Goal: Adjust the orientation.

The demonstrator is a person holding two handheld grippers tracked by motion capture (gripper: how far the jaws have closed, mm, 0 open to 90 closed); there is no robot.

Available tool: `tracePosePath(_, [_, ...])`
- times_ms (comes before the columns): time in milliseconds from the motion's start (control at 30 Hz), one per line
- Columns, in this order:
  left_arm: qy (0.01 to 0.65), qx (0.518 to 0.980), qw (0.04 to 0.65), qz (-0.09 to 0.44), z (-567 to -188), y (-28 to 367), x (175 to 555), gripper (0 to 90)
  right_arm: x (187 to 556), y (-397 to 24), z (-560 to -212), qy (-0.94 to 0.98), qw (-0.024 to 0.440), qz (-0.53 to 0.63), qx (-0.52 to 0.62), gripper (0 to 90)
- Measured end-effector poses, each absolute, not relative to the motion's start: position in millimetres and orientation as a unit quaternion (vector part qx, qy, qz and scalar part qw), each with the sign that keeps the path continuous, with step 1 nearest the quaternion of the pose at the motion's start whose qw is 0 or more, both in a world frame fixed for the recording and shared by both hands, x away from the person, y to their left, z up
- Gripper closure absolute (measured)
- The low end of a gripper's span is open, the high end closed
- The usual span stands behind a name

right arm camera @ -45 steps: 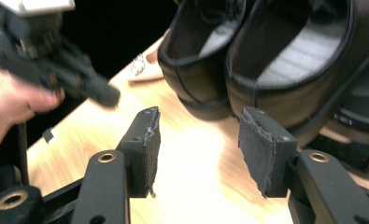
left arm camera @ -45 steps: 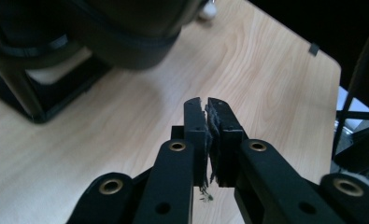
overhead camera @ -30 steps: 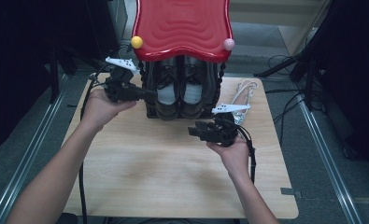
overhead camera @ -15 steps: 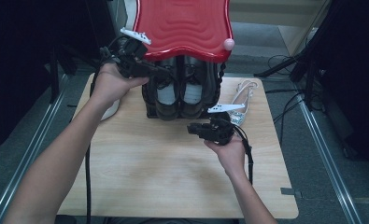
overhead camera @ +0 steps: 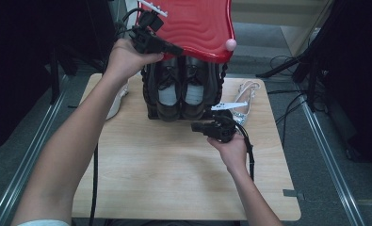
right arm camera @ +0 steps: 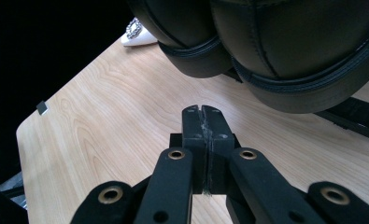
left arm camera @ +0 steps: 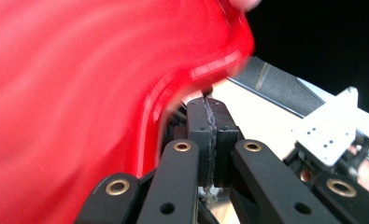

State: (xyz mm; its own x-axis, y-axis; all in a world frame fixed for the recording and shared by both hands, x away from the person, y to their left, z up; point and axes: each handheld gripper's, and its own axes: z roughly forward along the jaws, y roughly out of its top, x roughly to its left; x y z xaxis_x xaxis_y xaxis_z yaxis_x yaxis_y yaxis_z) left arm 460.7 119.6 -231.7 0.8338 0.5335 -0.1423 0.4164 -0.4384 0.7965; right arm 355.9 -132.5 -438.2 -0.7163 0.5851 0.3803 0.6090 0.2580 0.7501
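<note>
While we list what stands before us, the chief item is a black shoe rack [overhead camera: 181,92] at the far middle of the worktop [overhead camera: 174,179], carrying a pair of dark shoes [overhead camera: 181,94] toes toward us, under a red wavy top shelf [overhead camera: 198,26] with a pink knob [overhead camera: 230,44] at its near right corner. Left hand-held gripper [overhead camera: 174,48]: raised to the shelf's left edge, jaws pressed together on nothing, tips just under or against the red rim; in the left gripper view we see the shut tips [left arm camera: 209,126] beside the red surface [left arm camera: 79,102], though contact we cannot confirm. Right hand-held gripper [overhead camera: 198,127]: low over the worktop, just in front of the right shoe's toe; its jaws have just been closing and now meet, nothing between them, as the right gripper view shows [right arm camera: 203,123], with the shoe toes [right arm camera: 285,56] looming close above and ahead. Also present: a silver sandal [overhead camera: 245,101] to the rack's right and something white [overhead camera: 117,101] to its left. We judge the coming move turns on the shelf: it lies rightward and across from the left gripper, long axis left to right, the left hand nearer by far.
</note>
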Motion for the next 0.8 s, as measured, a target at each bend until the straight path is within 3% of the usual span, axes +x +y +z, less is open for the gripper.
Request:
tracePosePath(333, [0.296,0.843,0.442,0.074,-230,99,485,89.8,369,-130,-432,-0.782,0.007,-0.495,-0.379,87.8])
tracePosePath(800, [0.307,0.841,0.438,0.081,-234,101,494,89.8,375,-119,-430,-0.783,-0.019,-0.497,-0.373,90.0])
